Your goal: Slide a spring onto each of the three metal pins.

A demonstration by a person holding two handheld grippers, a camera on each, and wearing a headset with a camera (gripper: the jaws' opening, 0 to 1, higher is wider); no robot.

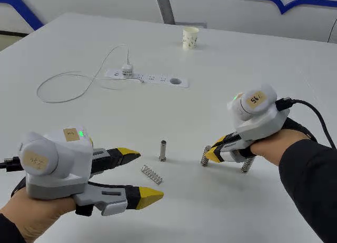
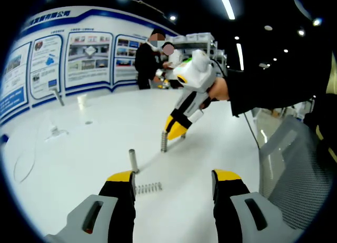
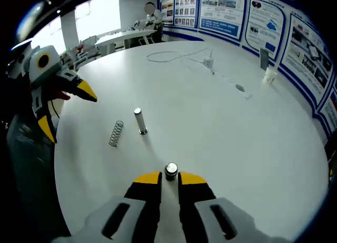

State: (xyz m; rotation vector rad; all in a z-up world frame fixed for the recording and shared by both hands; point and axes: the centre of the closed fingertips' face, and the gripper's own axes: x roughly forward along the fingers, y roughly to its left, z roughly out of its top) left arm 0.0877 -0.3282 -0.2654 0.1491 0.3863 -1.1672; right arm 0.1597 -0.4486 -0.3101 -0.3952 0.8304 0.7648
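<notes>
Third spring pending. Left tool (image 2: 174,175) gapes wide, empty. Loose spring (image 2: 148,188) lies on counter just ahead of its tips, bare pin (image 2: 133,161) just beyond. Right tool (image 3: 169,178), jaws nearly closed at sprung pin (image 3: 171,171) top; grip unclear. Next move likely: pinch spring, upend it, thread over bare pin.

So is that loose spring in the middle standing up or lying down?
Lying down. The spring rests lengthwise on the table, apart from the bare upright pin beside it.
</notes>
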